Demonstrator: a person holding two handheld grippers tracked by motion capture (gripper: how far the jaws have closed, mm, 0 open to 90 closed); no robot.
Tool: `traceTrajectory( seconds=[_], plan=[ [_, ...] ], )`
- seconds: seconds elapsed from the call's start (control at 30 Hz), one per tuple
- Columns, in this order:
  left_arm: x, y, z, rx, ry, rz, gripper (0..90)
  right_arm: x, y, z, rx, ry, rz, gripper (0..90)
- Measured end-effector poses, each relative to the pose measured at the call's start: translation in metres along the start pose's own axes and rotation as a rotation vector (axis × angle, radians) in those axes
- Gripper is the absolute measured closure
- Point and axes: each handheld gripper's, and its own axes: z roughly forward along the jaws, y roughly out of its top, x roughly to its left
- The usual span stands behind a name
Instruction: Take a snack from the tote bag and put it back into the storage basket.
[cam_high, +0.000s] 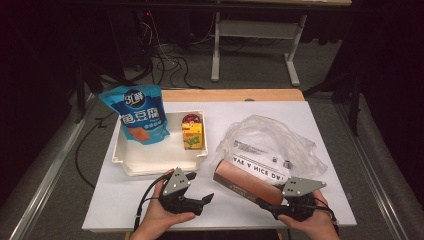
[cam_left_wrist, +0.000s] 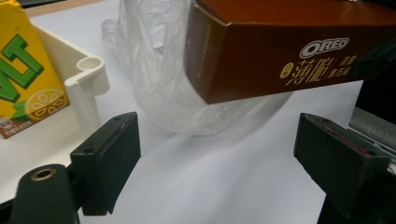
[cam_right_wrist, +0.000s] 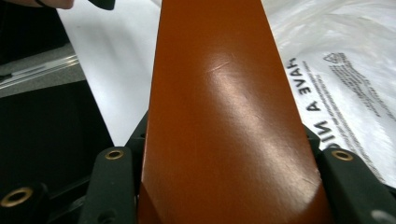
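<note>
A brown Oreo box (cam_high: 245, 182) is held above the white table, slanting up to the left. My right gripper (cam_high: 266, 202) is shut on its near end; in the right gripper view the box (cam_right_wrist: 224, 107) runs up between both black jaws. My left gripper (cam_high: 206, 199) lies low at the front of the table, left of the box, open with nothing between its jaws. In the left gripper view the gripper (cam_left_wrist: 217, 140) points at the box's printed side (cam_left_wrist: 280, 60), which hangs above and beyond the jaws. A clear plastic bag (cam_high: 270, 140) lies crumpled behind the box.
A white tray (cam_high: 150, 170) at the left holds a blue snack pouch (cam_high: 140, 112) leaning on its back wall and a yellow lemon tea carton (cam_high: 194, 135) in its right corner. The tray's corner (cam_left_wrist: 88, 79) stands close to the left jaw. Bare table lies in front.
</note>
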Motion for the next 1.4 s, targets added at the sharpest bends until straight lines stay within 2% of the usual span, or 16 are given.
traceTrajectory(
  seconds=[0.13, 0.23, 0.33, 0.5, 0.7, 0.93, 1.03, 1.07, 1.2, 1.4],
  plan=[
    [0.004, -0.001, 0.002, -0.014, -0.024, -0.006, 15.1, 0.003, 0.003, 0.006, 0.006, 0.023, -0.016, 45.3],
    [0.007, -0.002, 0.005, -0.035, -0.057, -0.019, 13.8, 0.003, 0.005, 0.008, 0.011, 0.04, -0.022, 45.2],
    [0.01, -0.003, 0.008, -0.041, -0.085, -0.009, 13.2, 0.002, 0.005, 0.011, 0.0, 0.069, -0.027, 45.2],
    [0.013, -0.005, 0.011, -0.051, -0.16, 0.012, 12.1, 0.002, 0.004, 0.014, 0.0, 0.106, -0.038, 45.2],
    [0.015, -0.006, 0.015, -0.06, -0.211, 0.016, 12.1, 0.004, 0.004, 0.019, 0.017, 0.136, -0.067, 45.2],
    [0.012, -0.007, 0.02, -0.033, -0.218, 0.045, 14.1, 0.007, 0.005, 0.022, 0.019, 0.166, -0.086, 45.2],
    [0.012, -0.007, 0.021, -0.033, -0.22, 0.044, 14.2, 0.008, 0.005, 0.023, 0.024, 0.173, -0.091, 45.2],
    [0.012, -0.007, 0.02, -0.034, -0.238, 0.044, 14.5, 0.008, 0.005, 0.023, 0.021, 0.179, -0.094, 45.3],
    [0.012, -0.008, 0.02, -0.035, -0.251, 0.051, 14.7, 0.008, 0.005, 0.023, 0.022, 0.184, -0.105, 45.3],
    [0.01, -0.01, 0.023, -0.041, -0.291, 0.084, 14.9, 0.009, 0.006, 0.022, 0.026, 0.206, -0.131, 45.5]
  ],
)
